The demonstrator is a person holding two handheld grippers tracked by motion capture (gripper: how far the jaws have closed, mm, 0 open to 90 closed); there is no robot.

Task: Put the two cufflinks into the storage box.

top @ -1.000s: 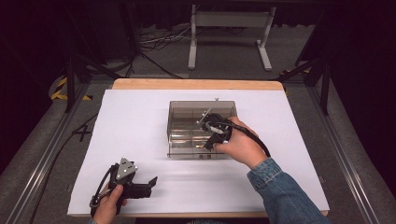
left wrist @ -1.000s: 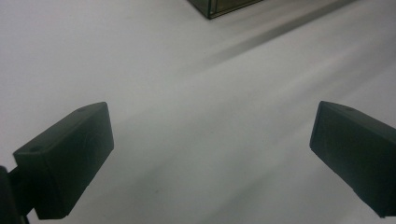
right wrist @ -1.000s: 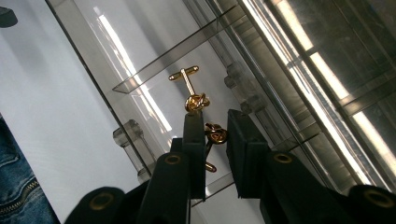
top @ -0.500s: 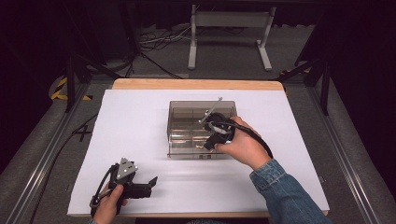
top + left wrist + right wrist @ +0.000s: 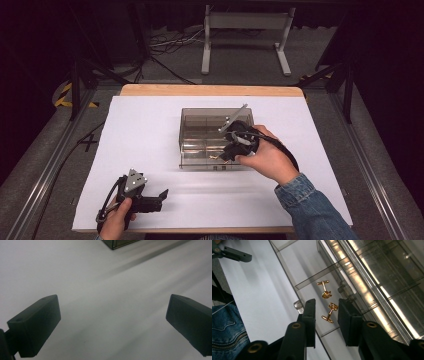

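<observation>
A smoky clear compartment box (image 5: 200, 111) stands in the middle of the white table cover. In the right gripper view two gold cufflinks (image 5: 325, 290) (image 5: 329, 312) lie on the floor of one front compartment (image 5: 317, 276). My right gripper (image 5: 326, 302) hangs just above them. Its jaws have just been opening and stand apart, with the nearer cufflink lying below the gap and not pressed by the pads. From above, the right gripper (image 5: 227, 155) is over the box's front right part. My left gripper (image 5: 161, 199) rests at the front left, open and holding nothing (image 5: 113, 315).
The white cover (image 5: 150, 130) spreads over a wooden tabletop (image 5: 210, 90) with metal rails along both sides. A denim sleeve (image 5: 310, 210) reaches in from the bottom right. A corner of the box (image 5: 120, 243) lies ahead of the left gripper.
The right hand has lifted slightly and drawn a little toward the near right over the box. The left hand and gripper have stayed where they were.
</observation>
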